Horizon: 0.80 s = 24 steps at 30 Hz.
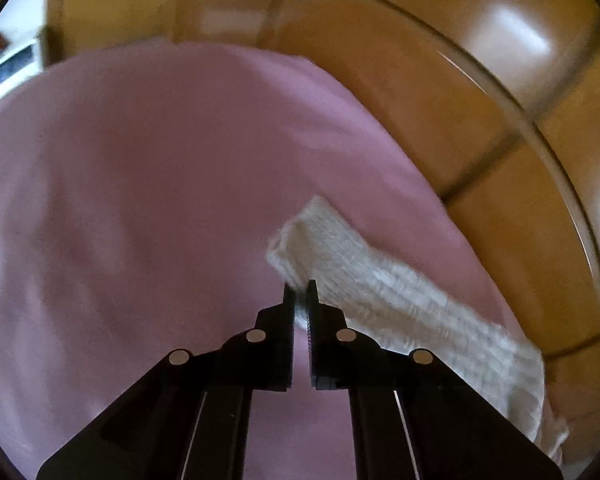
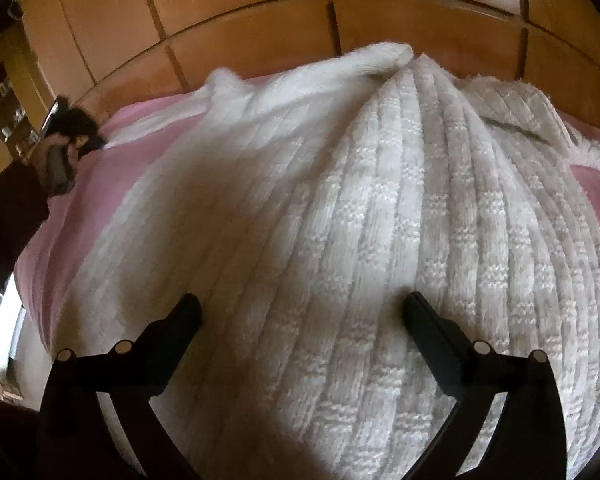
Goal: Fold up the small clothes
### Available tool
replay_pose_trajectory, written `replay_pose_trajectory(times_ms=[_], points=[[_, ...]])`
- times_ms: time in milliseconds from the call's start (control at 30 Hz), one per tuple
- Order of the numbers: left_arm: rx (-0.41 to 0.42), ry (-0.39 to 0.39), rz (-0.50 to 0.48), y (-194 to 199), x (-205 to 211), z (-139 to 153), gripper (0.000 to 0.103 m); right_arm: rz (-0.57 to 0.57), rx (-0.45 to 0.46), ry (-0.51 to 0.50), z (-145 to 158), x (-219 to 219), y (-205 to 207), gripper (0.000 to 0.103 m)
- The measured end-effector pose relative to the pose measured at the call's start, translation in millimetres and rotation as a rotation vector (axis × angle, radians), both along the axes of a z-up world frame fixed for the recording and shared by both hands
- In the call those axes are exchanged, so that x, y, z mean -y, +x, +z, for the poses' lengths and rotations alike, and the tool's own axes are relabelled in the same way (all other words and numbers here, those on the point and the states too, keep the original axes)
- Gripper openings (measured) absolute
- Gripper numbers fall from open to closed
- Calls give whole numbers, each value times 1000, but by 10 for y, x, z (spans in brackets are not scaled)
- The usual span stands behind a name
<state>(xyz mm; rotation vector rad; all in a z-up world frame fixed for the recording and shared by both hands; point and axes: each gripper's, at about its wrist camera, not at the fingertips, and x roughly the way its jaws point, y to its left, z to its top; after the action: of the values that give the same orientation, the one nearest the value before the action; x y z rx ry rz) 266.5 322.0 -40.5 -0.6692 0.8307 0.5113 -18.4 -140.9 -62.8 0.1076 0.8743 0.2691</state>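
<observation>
The white cable-knit sweater (image 2: 340, 240) fills the right wrist view, spread over the pink bedsheet (image 2: 112, 148). Above it the right gripper (image 2: 302, 310) hangs with jaws spread wide, grasping nothing. The left gripper (image 1: 300, 292) is clenched on the sweater's sleeve cuff (image 1: 300, 240). That shallow pinch may slip if the loose knit stretches during the fold.

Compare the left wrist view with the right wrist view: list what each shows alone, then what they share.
Left wrist only: the left gripper up close, shut on the end of a white knit strip.

Right wrist only: the right gripper wide open over the broad ribbed body of the white knit garment, touching nothing, plus a dark sleeve at the left edge.

Both: the white knit, the pink sheet beneath it, and wooden panelling behind.
</observation>
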Motion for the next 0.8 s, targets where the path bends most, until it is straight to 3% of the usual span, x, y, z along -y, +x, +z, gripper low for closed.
replay_pose_trajectory(times_ms=[233, 300, 367, 433, 500, 533, 567, 633, 700, 800], points=[[-31, 161, 188, -750, -831, 255, 4, -5, 22, -36, -35, -42, -34, 101], [-62, 192, 198, -917, -922, 242, 4, -8, 27, -44, -42, -59, -40, 101], [-86, 200, 146, -959, -890, 185, 4, -10, 27, -49, -43, -71, -36, 101], [-131, 185, 115, -1017, -789, 128, 5, -10, 26, -44, -46, -78, -30, 101], [-116, 152, 93, -1080, -648, 144, 19, -11, 25, -36, -46, -95, -25, 101], [-93, 145, 75, -1118, -550, 190, 32, -9, 23, -30, -37, -76, -36, 101], [-62, 152, 55, -1168, -395, 269, 52, -6, 17, -10, -23, -42, -46, 101], [6, 161, -1, -1208, -76, 396, 66, -7, 3, 40, 23, 72, -69, 98], [59, 168, -117, -1251, 370, 516, 66, -44, 10, 90, 156, 309, -77, 95], [131, 166, -303, -1363, 1099, 604, 66, -177, 88, 69, 375, 834, -174, 95]])
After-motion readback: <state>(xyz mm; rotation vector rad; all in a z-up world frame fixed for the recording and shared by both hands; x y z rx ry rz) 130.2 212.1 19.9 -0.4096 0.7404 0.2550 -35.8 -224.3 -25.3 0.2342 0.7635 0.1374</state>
